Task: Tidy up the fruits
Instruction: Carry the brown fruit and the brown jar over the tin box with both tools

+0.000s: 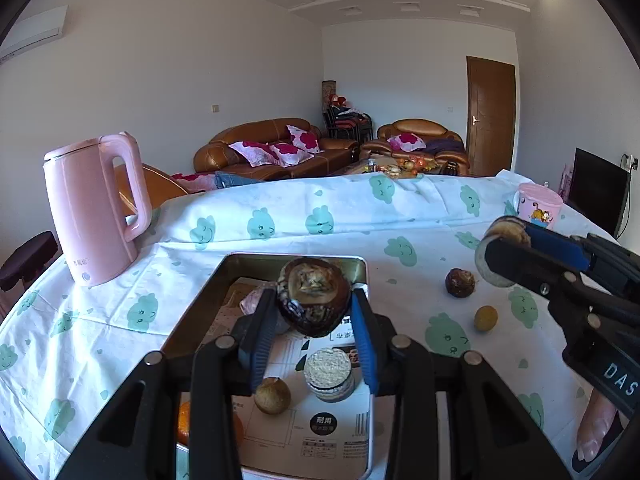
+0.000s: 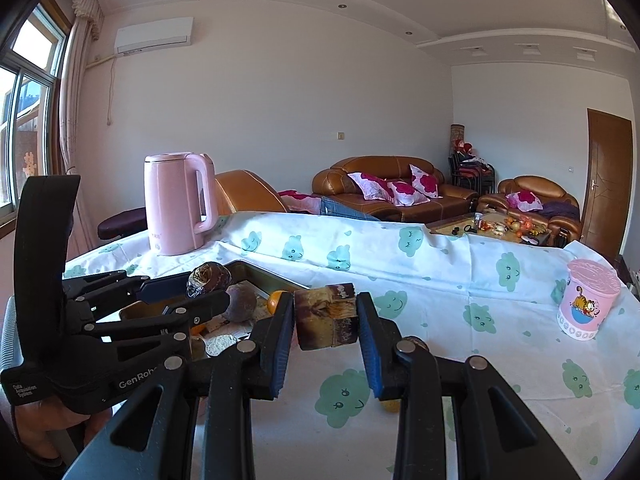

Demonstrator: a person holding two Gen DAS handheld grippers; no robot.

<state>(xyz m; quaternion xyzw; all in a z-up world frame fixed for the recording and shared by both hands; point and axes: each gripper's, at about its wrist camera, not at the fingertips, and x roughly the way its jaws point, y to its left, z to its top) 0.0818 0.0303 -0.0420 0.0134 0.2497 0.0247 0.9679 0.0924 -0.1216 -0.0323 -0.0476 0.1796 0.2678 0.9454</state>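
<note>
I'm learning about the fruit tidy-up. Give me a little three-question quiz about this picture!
1. True or false: the left gripper holds a dark fruit over the metal tray.
2. What colour is the kettle? A) blue B) pink C) green
3. Fill in: the right gripper is shut on a ____ piece of fruit.

Key: 1 true; 2 B; 3 cut. Two small fruits, one brown and one yellow, lie on the tablecloth outside the tray.
</note>
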